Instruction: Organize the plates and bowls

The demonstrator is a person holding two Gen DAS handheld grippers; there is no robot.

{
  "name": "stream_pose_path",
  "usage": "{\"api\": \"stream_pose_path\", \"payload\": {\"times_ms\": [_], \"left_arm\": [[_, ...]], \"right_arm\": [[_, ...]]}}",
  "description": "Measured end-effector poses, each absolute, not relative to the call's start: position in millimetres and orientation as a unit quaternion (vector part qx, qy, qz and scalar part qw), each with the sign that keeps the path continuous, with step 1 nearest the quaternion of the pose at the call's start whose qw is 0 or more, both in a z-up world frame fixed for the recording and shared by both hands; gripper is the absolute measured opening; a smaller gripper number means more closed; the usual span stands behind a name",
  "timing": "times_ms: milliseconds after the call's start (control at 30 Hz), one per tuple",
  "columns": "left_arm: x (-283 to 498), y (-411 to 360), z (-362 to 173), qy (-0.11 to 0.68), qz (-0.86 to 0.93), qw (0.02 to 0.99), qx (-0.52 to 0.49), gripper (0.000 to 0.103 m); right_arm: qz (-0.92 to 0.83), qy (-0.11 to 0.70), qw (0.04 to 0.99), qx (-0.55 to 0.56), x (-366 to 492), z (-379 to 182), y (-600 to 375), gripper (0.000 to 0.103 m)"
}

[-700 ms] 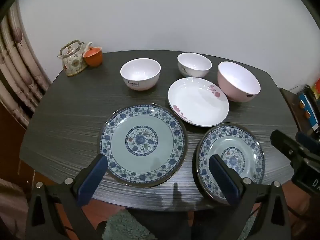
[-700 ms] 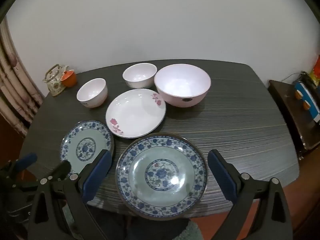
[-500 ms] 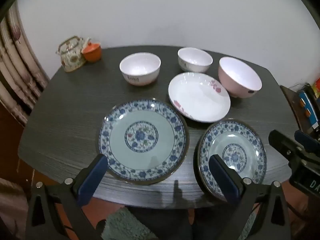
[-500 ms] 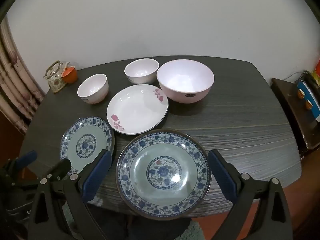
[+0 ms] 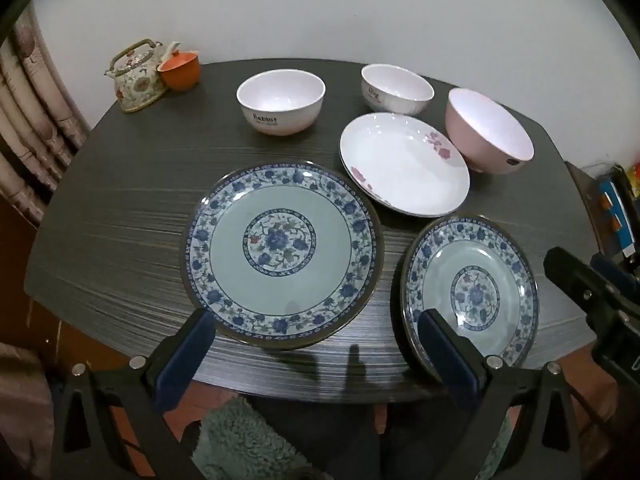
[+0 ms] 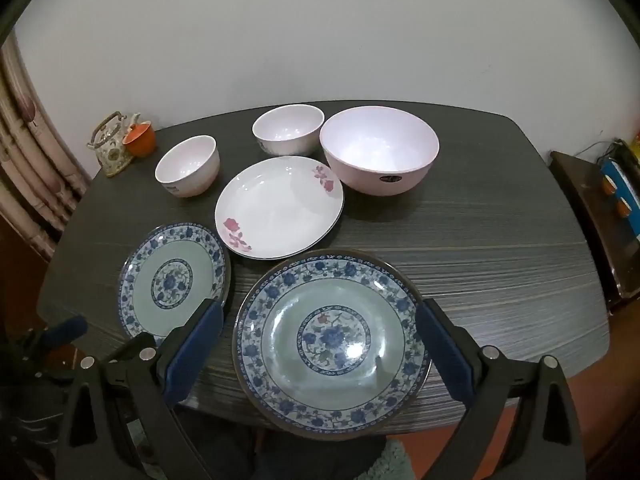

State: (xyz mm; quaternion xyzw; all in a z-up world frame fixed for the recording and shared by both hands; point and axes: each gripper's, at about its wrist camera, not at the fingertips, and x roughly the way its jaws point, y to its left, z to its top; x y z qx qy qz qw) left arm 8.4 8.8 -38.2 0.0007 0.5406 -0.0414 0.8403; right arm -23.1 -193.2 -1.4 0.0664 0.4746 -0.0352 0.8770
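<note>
The left gripper [image 5: 316,354] is held with fingers spread wide, nothing touched; the flat blue plate [image 5: 282,254] lies at 12 o'clock. The right gripper [image 6: 320,346] is likewise spread around, not touching, the deep blue plate [image 6: 332,340]; bowls stand beyond on the table [image 6: 500,248].

The table [image 6: 480,248] has a dark, matt wood-grain top streaked with fine pale lines, and on it every dish looks like glazed ceramic: the two blue plates [image 6: 332,340] [image 5: 280,250] are glossy enough to catch lamp glare, and so are the white plate [image 6: 280,208], the pink bowl [image 6: 380,150] behind it and the two white bowls [image 6: 188,166] [image 6: 288,128]. At the table's far left corner stand a shiny flowered teapot [image 5: 136,76] with a metal-looking handle and a smooth orange cup [image 5: 180,70]. Both grippers [image 5: 316,354] [image 6: 316,344] are matt black plastic with blue pads [image 6: 192,344] and bright metal screws; below the table's near edge lies fluffy green cloth [image 5: 248,440].
</note>
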Motion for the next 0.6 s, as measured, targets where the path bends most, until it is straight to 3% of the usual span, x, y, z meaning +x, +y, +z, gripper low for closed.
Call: {"api": "stream_pose_path", "payload": {"times_ms": [600], "left_arm": [[8.1, 9.6, -41.5, 0.547, -0.058, 0.835, -0.001, 0.103]], "right_arm": [[-0.031, 0.477, 0.876, 0.069, -22.4, -6.2, -188.8, 0.096]]}}
